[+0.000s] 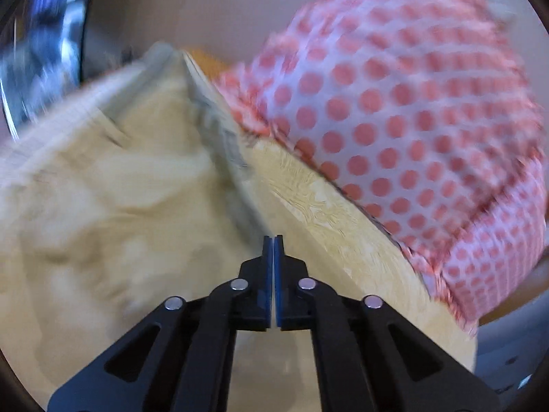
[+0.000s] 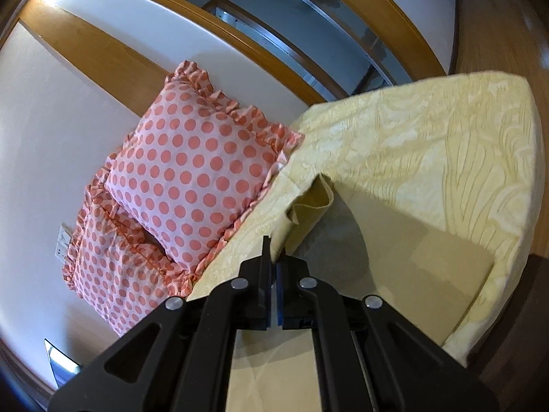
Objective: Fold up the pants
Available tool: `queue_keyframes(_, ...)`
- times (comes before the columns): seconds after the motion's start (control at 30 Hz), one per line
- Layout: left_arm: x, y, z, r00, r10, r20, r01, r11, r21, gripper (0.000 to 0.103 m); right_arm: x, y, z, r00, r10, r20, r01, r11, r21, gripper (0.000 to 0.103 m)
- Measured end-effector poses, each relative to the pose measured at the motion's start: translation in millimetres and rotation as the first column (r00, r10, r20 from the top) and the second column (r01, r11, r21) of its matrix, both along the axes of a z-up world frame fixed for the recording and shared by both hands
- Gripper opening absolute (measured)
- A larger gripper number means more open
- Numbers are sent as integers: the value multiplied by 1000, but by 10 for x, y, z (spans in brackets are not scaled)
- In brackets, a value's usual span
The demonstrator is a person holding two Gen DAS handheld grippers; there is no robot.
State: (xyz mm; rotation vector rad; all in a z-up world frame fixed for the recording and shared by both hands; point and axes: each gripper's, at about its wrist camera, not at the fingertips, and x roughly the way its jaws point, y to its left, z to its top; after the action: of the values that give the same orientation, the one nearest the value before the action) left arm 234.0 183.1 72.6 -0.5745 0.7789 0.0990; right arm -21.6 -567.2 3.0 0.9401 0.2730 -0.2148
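Left wrist view is smeared with blur: my left gripper (image 1: 273,240) has its black fingers pressed together, blue pads meeting face to face, tips at the rim of the pale cream pants (image 1: 103,189). I cannot tell whether any fabric sits between them. The soft, rumpled cloth fills the left of this view, a ribbed band running along its upper edge. To its right lies a strip of the yellow bedspread (image 1: 329,213), embossed with swirling lines, and beyond that a plump white pillow (image 1: 394,120) with coral polka dots and a frilled hem.

From the right wrist, my right gripper (image 2: 273,257) pinches a folded lip of the pants (image 2: 310,209); the smooth matte cloth curls upward from the tips and spreads flat across the bedspread (image 2: 446,144). Two dotted, ruffled pillows (image 2: 195,171) lean against the white wall (image 2: 37,144), touching the bedspread's edge.
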Motion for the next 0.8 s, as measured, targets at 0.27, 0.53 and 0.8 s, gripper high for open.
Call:
queue_keyframes(0.27, -1789, 159, 187, 992, 31, 125, -50, 987, 152, 0, -68, 33, -86, 1000, 5, -23, -5, 1000, -9, 3)
queue_keyframes(0.53, -791, 82, 151, 996, -63, 59, 63, 998, 11, 12, -100, 46, 24, 1000, 13, 7, -13, 1000, -28, 3)
queue_keyframes(0.8, 734, 10, -332, 974, 49, -223, -34, 997, 70, 19, -65, 38, -57, 1000, 7, -22, -7, 1000, -14, 3)
